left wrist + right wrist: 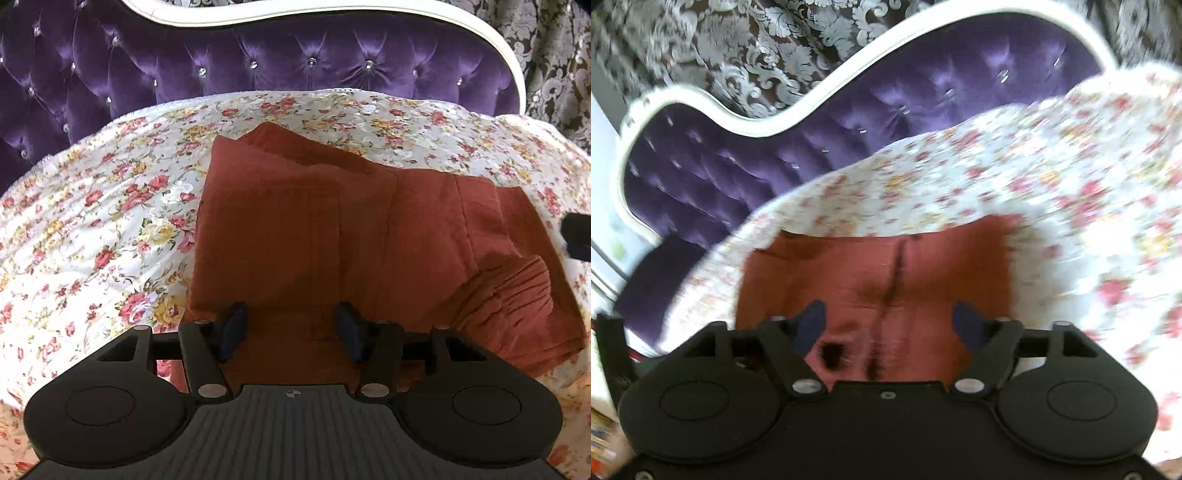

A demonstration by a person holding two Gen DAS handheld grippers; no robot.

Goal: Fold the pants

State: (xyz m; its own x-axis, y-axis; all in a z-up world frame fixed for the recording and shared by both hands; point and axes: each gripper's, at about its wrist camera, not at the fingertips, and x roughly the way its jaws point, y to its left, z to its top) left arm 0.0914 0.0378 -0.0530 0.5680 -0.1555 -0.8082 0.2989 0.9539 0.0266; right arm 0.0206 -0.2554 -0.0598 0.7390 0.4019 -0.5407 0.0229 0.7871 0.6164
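The rust-red pants (332, 236) lie folded into a compact stack on the floral bedspread (92, 221), in front of the tufted purple headboard (258, 62), with the gathered waistband (517, 291) at the stack's right. The left gripper (291, 328) hovers over the near edge with its jaws wide apart and empty, and the right gripper (892, 325), in a blurred view, is likewise spread wide over the pants (879, 280), holding nothing

Right wrist view motion-blurred: floral bedspread (1052, 177) smeared | pants (879, 280) near edge hidden behind right gripper (890, 325) | headboard (258, 59) cut off at top
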